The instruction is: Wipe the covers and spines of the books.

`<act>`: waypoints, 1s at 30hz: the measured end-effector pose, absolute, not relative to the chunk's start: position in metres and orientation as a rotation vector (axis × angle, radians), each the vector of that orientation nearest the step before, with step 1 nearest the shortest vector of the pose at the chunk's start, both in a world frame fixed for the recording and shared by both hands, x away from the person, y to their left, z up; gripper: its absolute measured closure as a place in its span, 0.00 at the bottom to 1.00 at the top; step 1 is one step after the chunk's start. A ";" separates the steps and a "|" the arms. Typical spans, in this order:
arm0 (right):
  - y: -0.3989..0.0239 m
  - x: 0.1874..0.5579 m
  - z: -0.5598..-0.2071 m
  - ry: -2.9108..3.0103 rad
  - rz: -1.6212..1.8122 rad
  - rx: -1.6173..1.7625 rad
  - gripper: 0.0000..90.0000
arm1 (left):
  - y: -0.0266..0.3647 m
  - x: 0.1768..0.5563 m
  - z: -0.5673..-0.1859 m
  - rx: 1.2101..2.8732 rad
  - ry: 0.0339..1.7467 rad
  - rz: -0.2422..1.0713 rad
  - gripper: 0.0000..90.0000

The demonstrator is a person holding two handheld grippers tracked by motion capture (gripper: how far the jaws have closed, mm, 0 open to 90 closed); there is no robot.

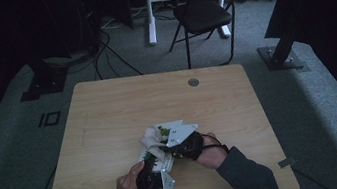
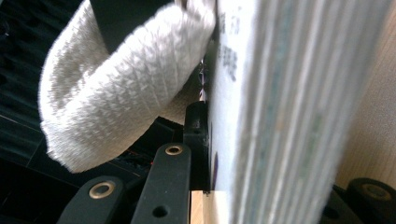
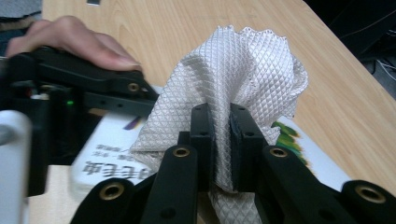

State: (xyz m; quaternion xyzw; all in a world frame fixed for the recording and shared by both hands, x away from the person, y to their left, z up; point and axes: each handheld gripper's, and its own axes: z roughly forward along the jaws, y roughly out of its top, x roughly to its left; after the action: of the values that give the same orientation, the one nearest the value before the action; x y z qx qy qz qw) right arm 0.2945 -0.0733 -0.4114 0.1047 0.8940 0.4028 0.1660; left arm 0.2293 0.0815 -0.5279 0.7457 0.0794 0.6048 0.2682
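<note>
One white cloth (image 3: 243,84) stands bunched over a book (image 3: 116,158) that lies near the front edge of the desk (image 1: 108,108). It appears to be wiping the cover. The right claw (image 3: 222,140) is clamped on the cloth, its jaws pinching a fold low down while the rest billows above them. The left claw (image 2: 210,140) is closed on the book's edge; in the left gripper view the stacked pages (image 2: 289,116) run right beside its jaw, with the cloth (image 2: 121,88) curling just beyond. A hand (image 3: 70,37) grips that claw from above.

To wipe well, I judge the left claw should keep the book pinned flat so it cannot slide. The right claw should drag the cloth across the cover with light pressure, in strokes away from the left claw, so the fold does not catch on its jaws.
</note>
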 end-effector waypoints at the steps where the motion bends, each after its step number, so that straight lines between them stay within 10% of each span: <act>1: -0.073 0.297 -0.410 2.544 1.140 0.298 0.91 | 0.082 0.229 -0.528 2.013 0.215 1.630 0.88; 30: -0.072 0.360 -0.381 2.453 1.179 0.442 0.91 | 0.081 0.225 -0.526 2.006 0.179 1.655 0.88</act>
State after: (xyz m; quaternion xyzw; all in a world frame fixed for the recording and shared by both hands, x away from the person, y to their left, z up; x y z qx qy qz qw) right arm 0.3602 -0.0724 -0.3806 0.1572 0.8733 0.4197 0.1909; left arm 0.2254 0.0806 -0.5264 0.7422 0.0662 0.6124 0.2640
